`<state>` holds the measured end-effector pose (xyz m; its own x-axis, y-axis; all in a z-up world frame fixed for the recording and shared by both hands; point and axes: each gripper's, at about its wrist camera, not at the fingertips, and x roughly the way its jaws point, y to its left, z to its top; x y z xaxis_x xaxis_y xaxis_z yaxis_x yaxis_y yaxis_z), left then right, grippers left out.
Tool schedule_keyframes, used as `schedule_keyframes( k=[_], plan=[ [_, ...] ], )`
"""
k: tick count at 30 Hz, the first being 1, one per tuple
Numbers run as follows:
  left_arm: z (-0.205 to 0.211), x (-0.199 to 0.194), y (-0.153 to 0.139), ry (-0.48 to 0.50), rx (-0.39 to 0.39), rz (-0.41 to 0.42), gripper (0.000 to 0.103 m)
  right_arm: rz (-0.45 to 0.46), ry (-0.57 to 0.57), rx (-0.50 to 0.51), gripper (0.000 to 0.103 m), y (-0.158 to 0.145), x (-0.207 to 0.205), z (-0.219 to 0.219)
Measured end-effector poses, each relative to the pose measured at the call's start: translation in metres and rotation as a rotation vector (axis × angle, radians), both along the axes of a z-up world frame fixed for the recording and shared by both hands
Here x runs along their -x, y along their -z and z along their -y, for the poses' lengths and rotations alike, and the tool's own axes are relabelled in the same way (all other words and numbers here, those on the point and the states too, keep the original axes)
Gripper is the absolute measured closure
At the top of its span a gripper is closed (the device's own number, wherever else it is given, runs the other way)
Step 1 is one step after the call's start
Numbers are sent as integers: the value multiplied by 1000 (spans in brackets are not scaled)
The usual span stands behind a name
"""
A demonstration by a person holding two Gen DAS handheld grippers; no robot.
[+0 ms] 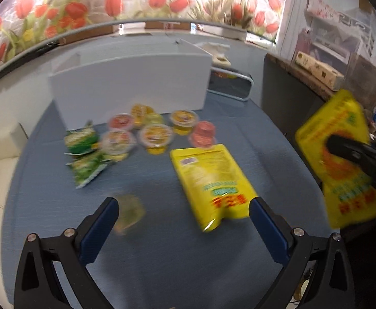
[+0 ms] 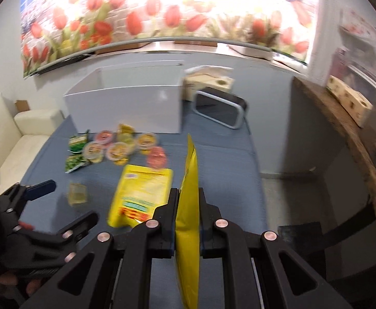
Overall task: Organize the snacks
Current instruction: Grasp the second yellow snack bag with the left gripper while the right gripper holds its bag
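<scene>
My right gripper (image 2: 188,193) is shut on a yellow snack pouch (image 2: 189,219), seen edge-on and lifted off the blue surface; the left wrist view shows that pouch (image 1: 337,154) at the far right. A second yellow pouch (image 1: 211,180) lies flat on the blue surface, its near corner between the spread fingers of my open left gripper (image 1: 184,206), which holds nothing. A small pale packet (image 1: 130,212) lies by the left finger. Further back sit several jelly cups (image 1: 154,134) and two green packets (image 1: 82,154), in front of an open white box (image 1: 131,85).
A dark panel with a silver frame (image 2: 218,108) leans behind the box, beside a wooden tissue box (image 2: 208,82). A cream sofa (image 2: 20,134) borders the left; a wooden shelf (image 2: 342,134) with boxes runs along the right. A tulip poster covers the wall.
</scene>
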<state>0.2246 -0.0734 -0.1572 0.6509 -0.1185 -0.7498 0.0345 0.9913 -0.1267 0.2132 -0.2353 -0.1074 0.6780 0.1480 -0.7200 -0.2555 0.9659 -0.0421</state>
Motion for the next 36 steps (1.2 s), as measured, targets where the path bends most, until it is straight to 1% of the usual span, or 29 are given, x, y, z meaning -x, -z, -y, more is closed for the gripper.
schedule_keyframes(
  k=[5,10,15,17,18,19,20,21,22,23,24,28,30,31,32,33,35,36],
  plan=[
    [45,-30,15,-62,-107,-26,0,-12,29,-29,91,5,1,31],
    [69,-51,31,-101,-158,-72,0,-17,27,-54,91,11,2,40],
    [73,-61,46,-103,-150,-109,0,-14,15,-63,91,10,3,41],
    [71,-64,53,-90,-115,-142,0,-15,14,-68,91,11,2,42],
    [71,-65,55,-90,-114,-148,2,-14,14,-69,91,11,3,43],
    [69,-65,55,-91,-102,-137,5,-14,14,-69,91,11,3,42],
    [69,-64,54,-89,-100,-130,12,-15,14,-69,91,11,2,42],
    [69,-62,53,-79,-96,-124,16,-16,14,-70,91,11,2,43],
    [71,-62,52,-70,-99,-127,18,-17,14,-71,91,12,2,43],
    [71,-61,51,-70,-100,-124,30,-19,15,-71,91,12,2,43],
    [71,-59,49,-70,-101,-114,46,-19,15,-72,91,12,2,43],
    [68,-54,45,-50,-88,-116,51,-18,11,-68,91,12,2,41],
    [65,-51,43,-47,-85,-113,55,-19,10,-68,91,12,2,40],
    [63,-49,42,-47,-80,-113,60,-19,8,-67,91,12,3,39],
    [60,-47,42,-41,-68,-119,63,-18,4,-68,91,11,3,38],
    [59,-44,39,-39,-64,-117,64,-18,2,-68,91,11,3,38],
    [59,-38,34,-34,-89,-93,67,-16,-1,-67,91,11,4,35],
    [58,-36,32,-31,-87,-88,67,-16,-3,-67,91,11,4,34]
  ],
)
